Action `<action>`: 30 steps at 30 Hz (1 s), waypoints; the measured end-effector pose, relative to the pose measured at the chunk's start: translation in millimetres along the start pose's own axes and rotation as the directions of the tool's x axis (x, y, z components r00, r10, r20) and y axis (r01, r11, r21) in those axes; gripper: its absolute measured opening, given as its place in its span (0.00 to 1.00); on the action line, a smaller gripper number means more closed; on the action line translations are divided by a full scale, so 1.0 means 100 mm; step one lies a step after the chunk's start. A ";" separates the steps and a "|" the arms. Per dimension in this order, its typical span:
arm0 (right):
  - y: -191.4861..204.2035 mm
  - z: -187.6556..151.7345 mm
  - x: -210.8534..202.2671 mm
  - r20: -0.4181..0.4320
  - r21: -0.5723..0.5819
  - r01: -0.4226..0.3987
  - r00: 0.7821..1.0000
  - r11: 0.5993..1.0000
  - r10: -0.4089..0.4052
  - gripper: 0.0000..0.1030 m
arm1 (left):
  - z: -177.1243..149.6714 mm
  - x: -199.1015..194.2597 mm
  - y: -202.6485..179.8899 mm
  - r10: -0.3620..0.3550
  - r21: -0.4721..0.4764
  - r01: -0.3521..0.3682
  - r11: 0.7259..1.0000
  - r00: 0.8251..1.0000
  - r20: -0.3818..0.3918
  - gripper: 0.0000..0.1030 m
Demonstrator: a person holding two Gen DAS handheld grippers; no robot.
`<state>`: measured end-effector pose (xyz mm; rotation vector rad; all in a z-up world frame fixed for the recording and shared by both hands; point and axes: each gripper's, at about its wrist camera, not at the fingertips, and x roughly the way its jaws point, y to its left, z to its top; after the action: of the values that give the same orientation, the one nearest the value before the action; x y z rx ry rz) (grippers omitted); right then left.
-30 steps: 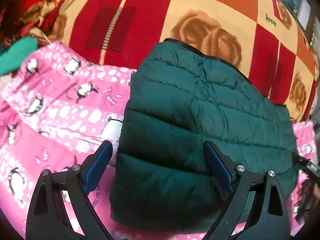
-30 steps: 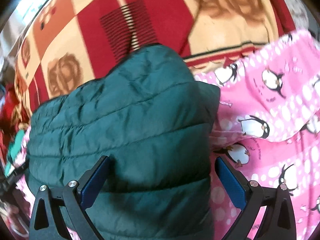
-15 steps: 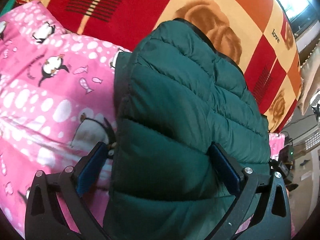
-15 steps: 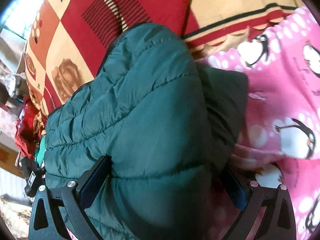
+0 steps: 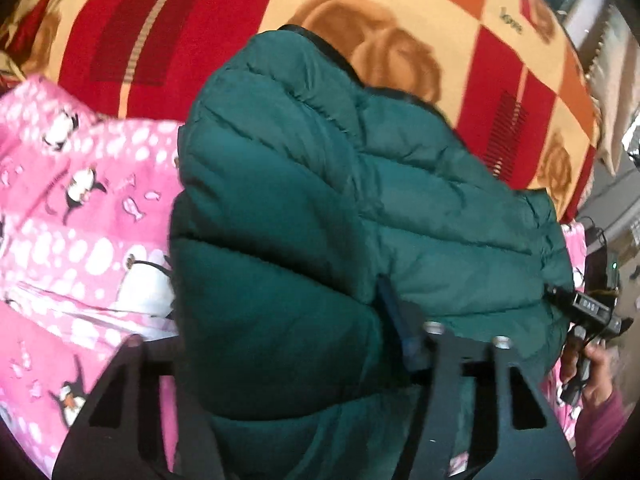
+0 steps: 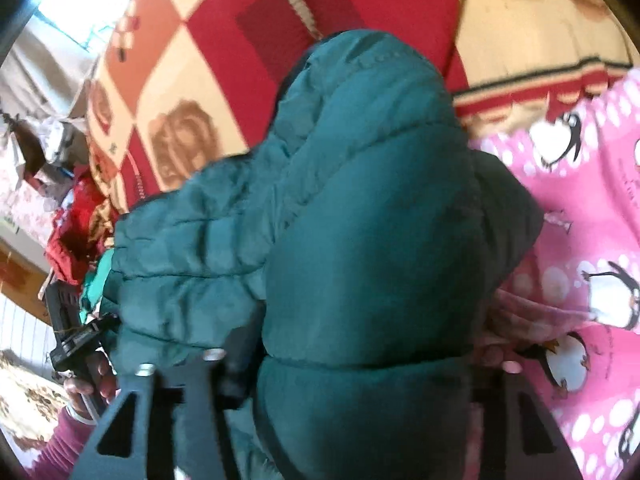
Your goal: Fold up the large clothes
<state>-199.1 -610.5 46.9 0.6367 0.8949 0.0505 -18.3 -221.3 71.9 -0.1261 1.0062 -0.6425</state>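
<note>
A dark green quilted puffer jacket (image 5: 320,200) lies folded on a bed. In the left wrist view my left gripper (image 5: 276,320) has its jaws closing, and a thick fold at the jacket's left end bulges between the fingers (image 5: 396,316), which press into it. In the right wrist view my right gripper (image 6: 364,344) is closing the same way on the jacket (image 6: 360,200) at its right end. That fold swells over the fingers (image 6: 240,344), and the pads are mostly hidden by fabric.
Under the jacket lies a pink penguin-print cloth (image 5: 80,220) (image 6: 592,240). Behind it spreads a red, orange and cream checked blanket (image 5: 240,20) (image 6: 240,60). A person's hand (image 5: 600,376) (image 6: 88,388) in a maroon sleeve shows at each view's edge. Red clothes (image 6: 72,240) are piled far left.
Both grippers stood wide open around the jacket's ends and have since narrowed, squeezing the fabric into a bulge. Both views have swung a little, and the jacket looks bunched up.
</note>
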 end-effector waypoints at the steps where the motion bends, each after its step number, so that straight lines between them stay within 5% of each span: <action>1: 0.04 0.00 -0.05 0.011 -0.002 -0.008 1.000 1.000 0.008 0.41 | -0.01 -0.06 -0.01 -0.013 -0.002 0.013 1.000 1.000 0.009 0.40; 9: 0.43 -0.25 -0.63 0.045 -0.045 -0.093 0.994 0.995 0.095 0.39 | -0.26 -0.80 -0.12 -0.097 0.019 0.096 0.995 0.995 0.027 0.34; 15: 0.53 -0.76 -1.00 -0.002 -0.028 -0.131 0.991 0.991 0.131 0.39 | -0.80 -1.36 -0.09 -0.132 0.044 0.132 0.990 0.991 -0.011 0.35; 18: 0.50 -1.01 -0.96 -0.043 -0.020 -0.055 0.998 0.998 0.055 0.48 | -0.98 -1.29 -0.10 -0.062 0.056 0.065 0.996 0.997 -0.052 0.43; 20: 0.41 -1.14 -0.88 -0.050 0.002 0.032 0.998 0.999 -0.032 0.64 | -1.09 -1.15 -0.05 0.013 0.051 -0.009 0.999 0.998 -0.068 0.56; 22: 0.30 -1.21 -0.75 -0.047 0.027 0.130 0.991 0.991 -0.129 0.82 | -1.15 -1.03 0.00 0.062 0.034 -0.060 0.998 0.996 -0.058 0.82; 24: 0.24 -1.25 -0.68 -0.027 0.060 0.145 0.989 0.988 -0.144 0.83 | -1.17 -0.99 0.03 0.102 0.010 -0.102 0.995 0.995 -0.024 0.92; 30: 0.51 -1.27 -0.93 0.039 0.008 0.268 0.963 0.963 -0.268 0.83 | -1.24 -1.23 -0.08 0.202 0.001 -0.202 0.979 0.979 0.028 0.91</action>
<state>-341.3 -533.8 82.1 0.5122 0.9362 -0.2062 -168.8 -136.8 98.8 -0.0287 0.9764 -0.4558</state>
